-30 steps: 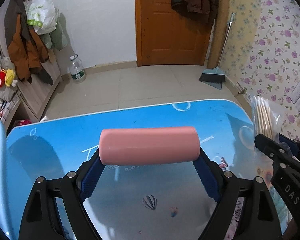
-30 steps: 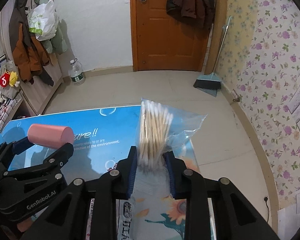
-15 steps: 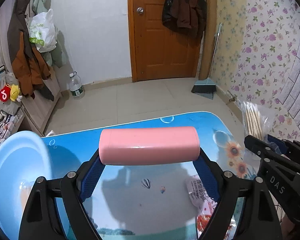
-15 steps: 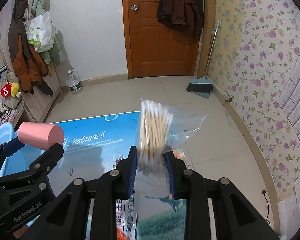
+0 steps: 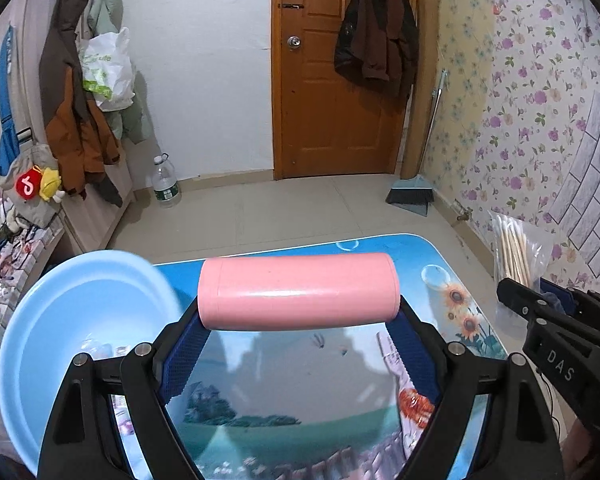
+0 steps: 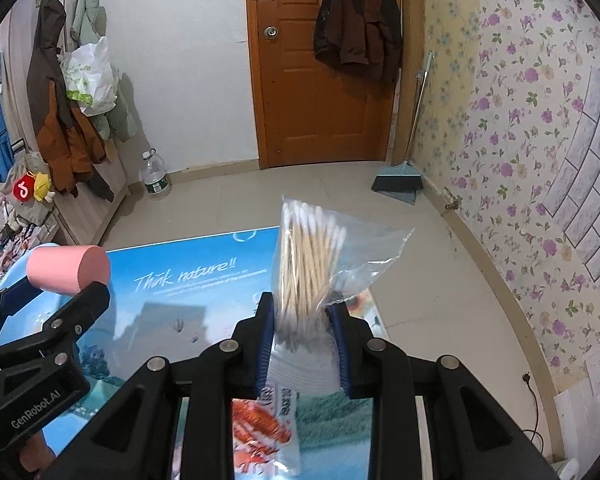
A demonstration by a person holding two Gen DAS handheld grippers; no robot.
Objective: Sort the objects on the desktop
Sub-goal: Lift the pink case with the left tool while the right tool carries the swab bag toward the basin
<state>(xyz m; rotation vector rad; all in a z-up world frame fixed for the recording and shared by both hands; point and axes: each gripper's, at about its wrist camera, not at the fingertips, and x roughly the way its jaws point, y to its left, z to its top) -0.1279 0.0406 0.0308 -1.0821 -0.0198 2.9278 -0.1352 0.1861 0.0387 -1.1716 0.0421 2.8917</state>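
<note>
My left gripper (image 5: 298, 320) is shut on a pink cylinder (image 5: 298, 290), held crosswise by its ends above the table. The cylinder also shows in the right wrist view (image 6: 66, 270). My right gripper (image 6: 304, 312) is shut on a clear bag of cotton swabs (image 6: 310, 264), held upright above the table's right side. That bag also shows at the right of the left wrist view (image 5: 516, 252). A light blue basin (image 5: 52, 320) stands on the table at the left, beside the cylinder, with small items inside.
The table (image 5: 280, 380) has a glossy blue scenic top. A snack packet with red print (image 6: 268, 432) lies on it under my right gripper. Beyond are a tiled floor, a wooden door (image 5: 332, 80), a broom and dustpan (image 5: 412, 196) and a water bottle (image 5: 166, 180).
Both grippers have risen and pulled back with their loads. The blue basin has come into full view at the left, and the snack packet shows below.
</note>
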